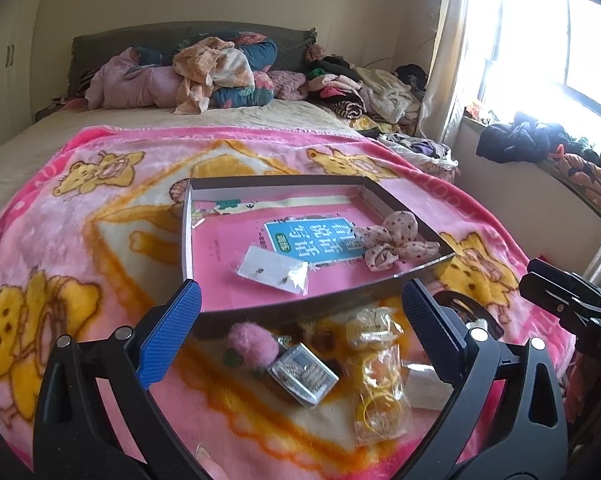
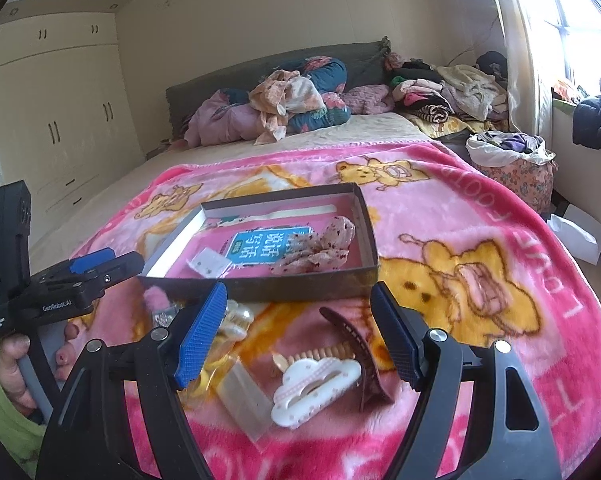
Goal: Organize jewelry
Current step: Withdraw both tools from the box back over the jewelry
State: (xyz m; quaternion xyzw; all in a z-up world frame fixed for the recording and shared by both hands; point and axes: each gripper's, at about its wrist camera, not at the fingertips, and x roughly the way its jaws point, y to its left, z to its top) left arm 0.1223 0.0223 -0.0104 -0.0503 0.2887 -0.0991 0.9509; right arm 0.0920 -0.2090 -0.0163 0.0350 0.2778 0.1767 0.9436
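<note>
Hands hold two grabbers low over a pink bear blanket (image 1: 100,184) on the bed, both tipped down a bit toward a flat box (image 1: 300,308). A hand (image 2: 12,364) in a green sleeve grips the left grabber's handle. The left gripper (image 1: 300,312) is spread wide with nothing in it. Below it on the blanket lie a pink pompom (image 1: 250,344), a silver packet (image 1: 304,378) and a bag of yellow rings (image 1: 380,396). The right gripper (image 2: 300,328) is open too, and empty. A white cloud clip (image 2: 314,390) and a brown clip (image 2: 360,352) lie on the blanket under it. In the box sit an earring card (image 1: 272,270) and a dotted bow (image 1: 396,242).
</note>
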